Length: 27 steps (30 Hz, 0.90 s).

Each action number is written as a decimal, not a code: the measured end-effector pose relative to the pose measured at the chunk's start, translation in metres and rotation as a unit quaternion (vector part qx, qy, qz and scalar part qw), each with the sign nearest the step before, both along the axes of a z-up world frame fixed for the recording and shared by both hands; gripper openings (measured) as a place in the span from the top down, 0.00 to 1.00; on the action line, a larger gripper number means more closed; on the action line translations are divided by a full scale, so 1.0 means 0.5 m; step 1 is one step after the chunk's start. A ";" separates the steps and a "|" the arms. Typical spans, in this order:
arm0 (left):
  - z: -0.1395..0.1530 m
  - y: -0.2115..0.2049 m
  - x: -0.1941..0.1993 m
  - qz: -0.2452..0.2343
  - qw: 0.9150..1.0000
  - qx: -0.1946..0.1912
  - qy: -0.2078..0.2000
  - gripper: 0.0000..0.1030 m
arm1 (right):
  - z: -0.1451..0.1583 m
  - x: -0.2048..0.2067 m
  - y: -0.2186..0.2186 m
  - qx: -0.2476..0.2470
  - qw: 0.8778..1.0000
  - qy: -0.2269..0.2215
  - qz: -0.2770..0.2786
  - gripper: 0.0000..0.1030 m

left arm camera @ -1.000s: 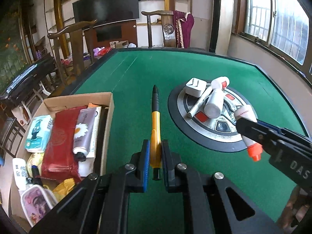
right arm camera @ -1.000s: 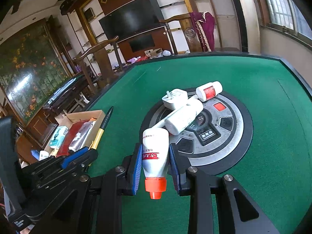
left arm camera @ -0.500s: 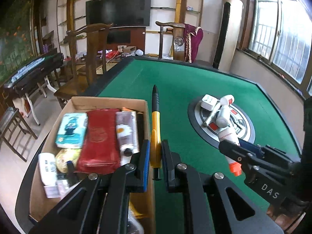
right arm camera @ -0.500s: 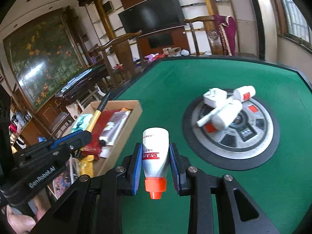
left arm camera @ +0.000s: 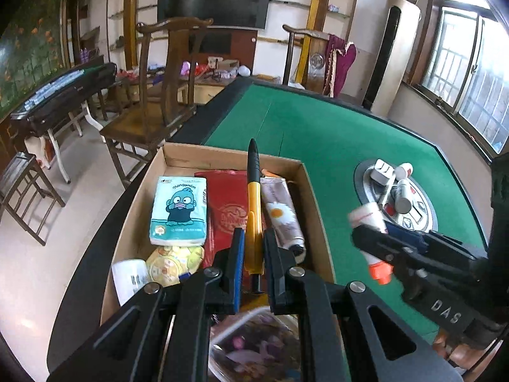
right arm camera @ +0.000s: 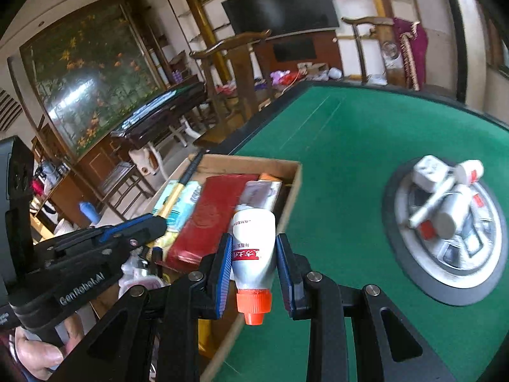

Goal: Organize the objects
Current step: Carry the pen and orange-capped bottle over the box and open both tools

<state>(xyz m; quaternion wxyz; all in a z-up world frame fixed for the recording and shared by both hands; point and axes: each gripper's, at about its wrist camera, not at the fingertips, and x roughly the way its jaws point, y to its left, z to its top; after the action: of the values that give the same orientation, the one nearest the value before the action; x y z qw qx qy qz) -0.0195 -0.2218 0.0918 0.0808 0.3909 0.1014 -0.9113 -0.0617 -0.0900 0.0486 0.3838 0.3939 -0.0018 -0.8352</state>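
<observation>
Both your hands have swung left from the counter: left tongs grip the pen above the box, right tongs clamp the bottle nearing it; drops next.

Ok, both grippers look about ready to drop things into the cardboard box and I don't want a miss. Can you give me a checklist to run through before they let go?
1. Left gripper grips the yellow pen: ok.
2. Pen is above the cardboard box: ok.
3. Right gripper grips the white bottle firmly: ok.
4. Bottle is fully past the box's rim: cannot tell; it looks about level with the near wall.
5. Free spot in the box for both: cannot tell; the tissue pack, red pouch and tube cover much of the floor.
6. Grippers are apart from each other: ok.
</observation>
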 end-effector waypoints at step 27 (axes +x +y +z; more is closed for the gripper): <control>-0.078 -0.101 -0.030 0.018 0.996 0.063 -0.053 0.90 | -0.071 -0.027 -0.167 0.051 0.997 -0.034 0.038 0.71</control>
<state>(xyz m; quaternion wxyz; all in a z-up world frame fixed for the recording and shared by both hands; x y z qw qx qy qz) -0.0346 -0.2726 0.0528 0.0775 0.4413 0.1609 -0.8794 -0.0754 -0.1733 0.0132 0.3940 0.4411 0.0427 -0.8052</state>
